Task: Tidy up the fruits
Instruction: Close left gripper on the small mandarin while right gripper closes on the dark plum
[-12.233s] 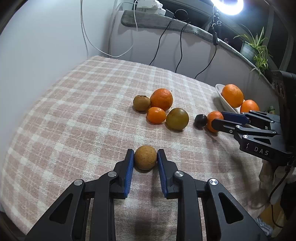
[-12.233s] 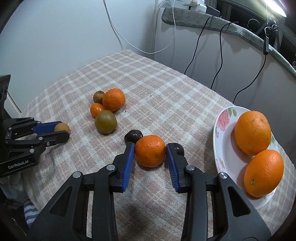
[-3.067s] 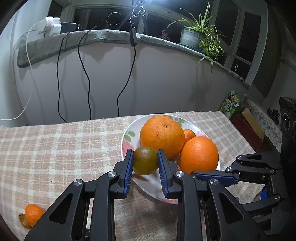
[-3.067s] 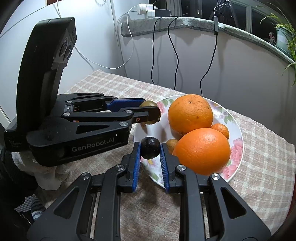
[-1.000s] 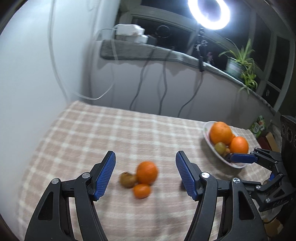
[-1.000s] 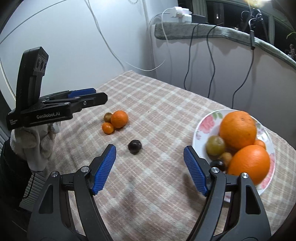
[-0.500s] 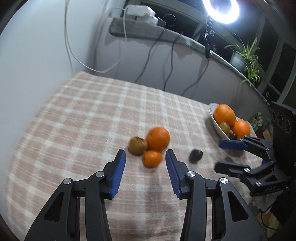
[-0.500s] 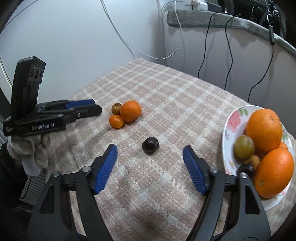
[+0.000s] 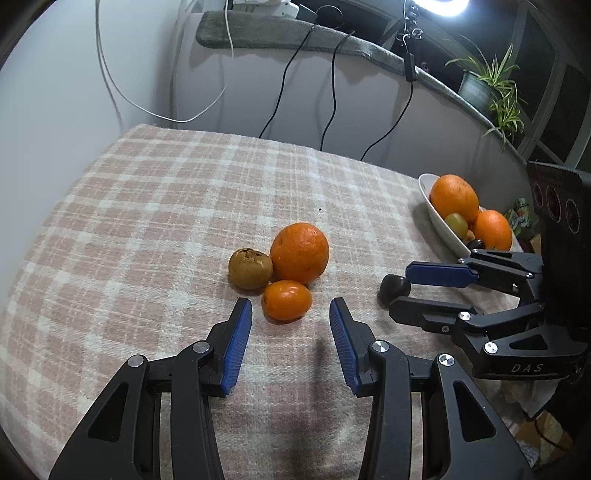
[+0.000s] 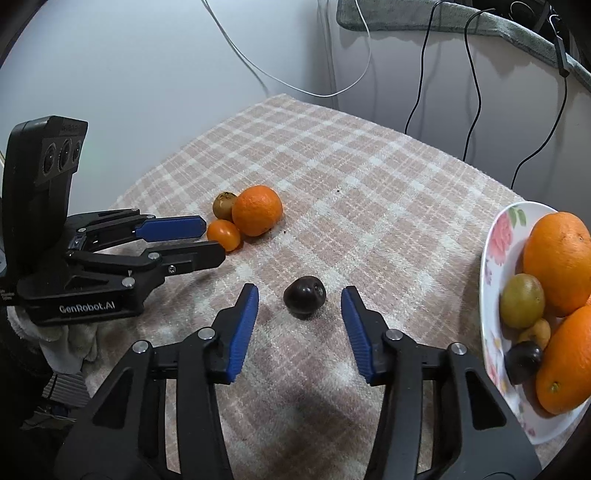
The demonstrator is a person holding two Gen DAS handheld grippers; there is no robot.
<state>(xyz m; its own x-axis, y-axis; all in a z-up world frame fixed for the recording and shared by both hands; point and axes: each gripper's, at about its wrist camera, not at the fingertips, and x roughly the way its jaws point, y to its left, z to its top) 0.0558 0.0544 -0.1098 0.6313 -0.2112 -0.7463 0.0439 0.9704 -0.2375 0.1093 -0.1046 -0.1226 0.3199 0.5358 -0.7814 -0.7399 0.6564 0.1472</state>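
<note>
On the checked cloth a small orange (image 9: 287,300) lies in front of a large orange (image 9: 299,253) and a brown fruit (image 9: 250,267). My left gripper (image 9: 290,310) has its blue pads on either side of the small orange, closing, with gaps left on both sides. A dark plum (image 10: 304,295) lies between the fingertips of my right gripper (image 10: 299,291), whose jaws are also closing and do not touch it. The flowered plate (image 10: 495,258) at the right holds two big oranges, a green fruit, a small yellow fruit and another dark plum.
The table (image 9: 155,206) ends at its far edge against a pale wall with hanging cables (image 9: 332,92). A grey ledge (image 9: 295,33) and a potted plant (image 9: 487,88) sit behind. The plate (image 9: 436,218) stands near the table's right edge.
Both grippers have come down closer to the cloth and their jaws have narrowed. The left now frames the small orange, the right frames the dark plum.
</note>
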